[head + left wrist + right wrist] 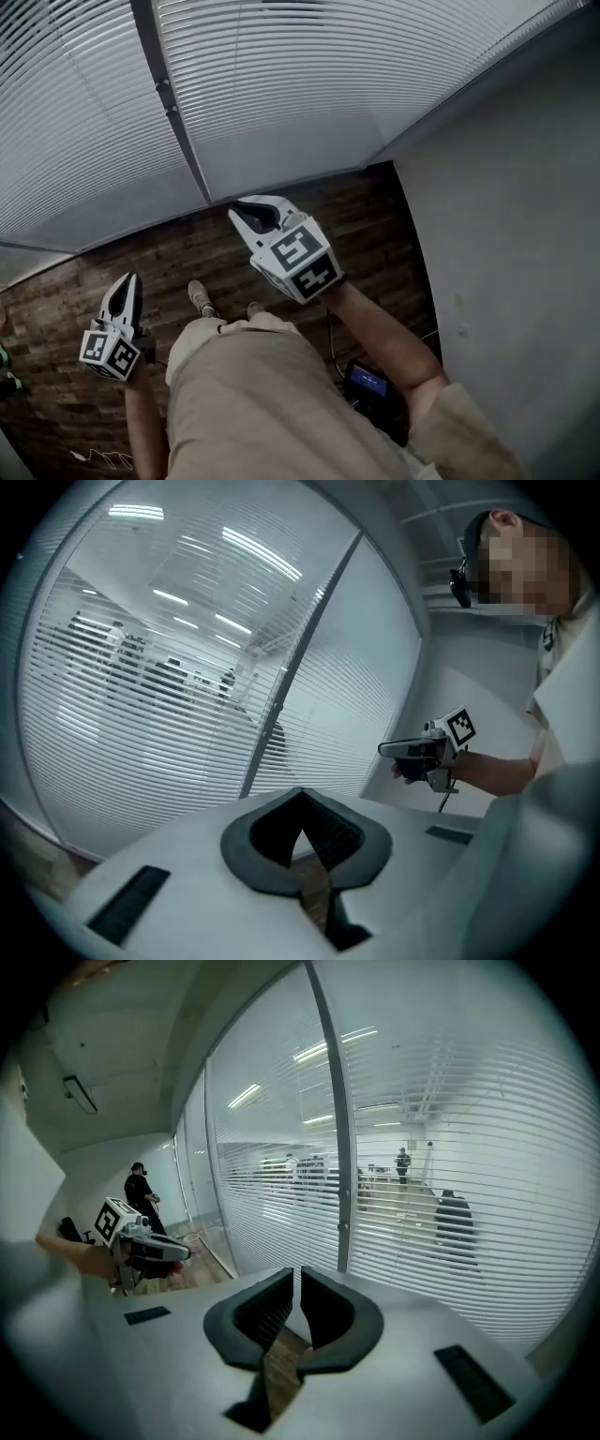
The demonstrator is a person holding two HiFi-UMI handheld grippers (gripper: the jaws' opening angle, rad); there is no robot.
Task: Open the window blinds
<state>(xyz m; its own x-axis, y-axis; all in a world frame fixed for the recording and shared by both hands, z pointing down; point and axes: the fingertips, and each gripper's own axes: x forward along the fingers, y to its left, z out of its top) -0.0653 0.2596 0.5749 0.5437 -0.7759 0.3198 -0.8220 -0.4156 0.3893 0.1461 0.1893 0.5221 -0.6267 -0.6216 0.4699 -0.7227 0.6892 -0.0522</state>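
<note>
White slatted blinds [281,84] cover a glass wall, split by a dark upright post [178,122]. The slats are tilted part open, and a room behind shows through them [450,1194]. My right gripper [239,208] is raised in front of the foot of the post, jaws together with nothing between them [297,1274]. My left gripper [127,279] hangs lower at the left, short of the left panel [141,714]. It is shut and empty [300,794]. Each gripper view shows the other gripper: the right gripper [384,750] and the left gripper [186,1252]. No cord or wand shows.
A grey wall [506,187] closes the corner at the right. The floor [375,216] is dark wood planks. A dark device with a blue screen [367,382] and cables [103,459] lie on it. People stand behind the glass [455,1222].
</note>
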